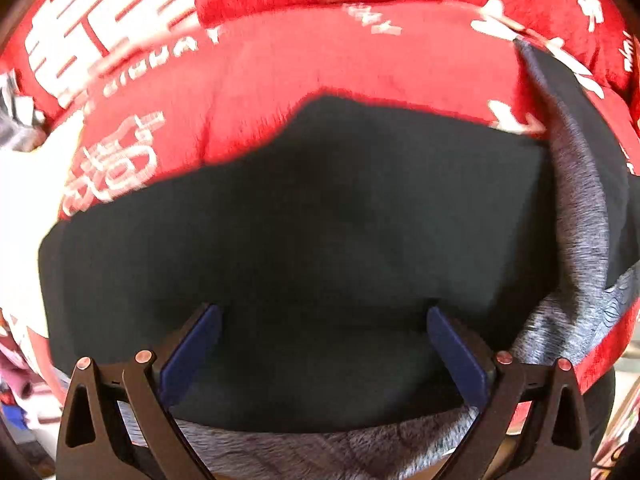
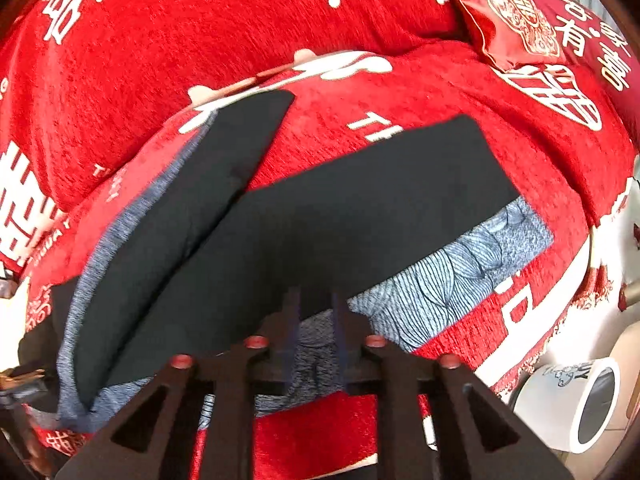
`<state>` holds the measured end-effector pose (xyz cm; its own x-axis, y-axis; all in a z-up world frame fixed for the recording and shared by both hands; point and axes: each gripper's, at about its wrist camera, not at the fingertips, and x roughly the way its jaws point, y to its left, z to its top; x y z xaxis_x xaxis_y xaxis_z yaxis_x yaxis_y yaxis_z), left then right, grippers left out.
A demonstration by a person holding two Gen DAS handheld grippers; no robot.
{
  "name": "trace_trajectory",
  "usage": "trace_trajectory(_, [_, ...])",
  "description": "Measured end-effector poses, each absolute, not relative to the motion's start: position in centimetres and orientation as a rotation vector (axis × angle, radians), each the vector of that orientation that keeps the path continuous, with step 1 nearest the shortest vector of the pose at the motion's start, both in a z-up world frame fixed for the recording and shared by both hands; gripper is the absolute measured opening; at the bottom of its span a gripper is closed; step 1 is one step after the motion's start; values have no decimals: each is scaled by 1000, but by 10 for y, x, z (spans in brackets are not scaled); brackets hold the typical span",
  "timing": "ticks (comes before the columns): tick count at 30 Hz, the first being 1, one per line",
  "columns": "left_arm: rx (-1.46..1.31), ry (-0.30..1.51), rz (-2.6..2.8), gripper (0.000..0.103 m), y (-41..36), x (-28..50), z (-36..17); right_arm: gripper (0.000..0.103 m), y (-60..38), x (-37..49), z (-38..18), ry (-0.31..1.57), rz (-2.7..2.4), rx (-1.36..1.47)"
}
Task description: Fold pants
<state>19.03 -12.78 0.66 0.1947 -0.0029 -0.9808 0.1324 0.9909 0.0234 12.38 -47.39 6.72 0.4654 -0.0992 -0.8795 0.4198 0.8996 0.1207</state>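
The pants [image 2: 360, 208] are black with a grey inner side and lie spread on a red sofa cover [image 2: 200, 40]. One leg [image 2: 192, 200] angles off to the left, and a grey patterned band [image 2: 460, 268] shows at the lower right. My right gripper [image 2: 315, 294] hovers over the near edge of the pants. Its blurred fingers are a narrow gap apart, and only grey fabric lying below shows through the gap. In the left wrist view the pants [image 1: 320, 200] fill the middle, with a grey flap [image 1: 580, 208] turned up at the right. My left gripper [image 1: 323, 310] stands wide open just above the black cloth, holding nothing.
The red cover [image 1: 280, 60] has white lettering and drapes over the seat and backrest. A red embroidered cushion [image 2: 508, 12] sits at the back right. A white cylinder [image 2: 572, 404] lies off the sofa's edge at the lower right. Clutter shows at the far left [image 1: 16, 128].
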Motion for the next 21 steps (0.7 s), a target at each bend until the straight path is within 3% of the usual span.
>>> trace_trajectory(2, [89, 1369, -115, 103, -122, 191, 7, 85, -461, 132, 76, 1016, -329, 287])
trace_trajectory(11, [114, 1401, -56, 103, -75, 173, 3, 87, -396, 247, 74, 1098, -257, 80])
trace_trajectory(17, [86, 1444, -6, 103, -53, 168, 2, 89, -372, 335, 32, 1264, -282, 73])
trace_trajectory(20, [105, 1430, 12, 103, -49, 171, 6, 90, -364, 359, -8, 1449, -323, 8])
trace_trajectory(21, [102, 1423, 10, 103, -46, 172, 7, 90, -366, 359, -10, 1424, -314, 14])
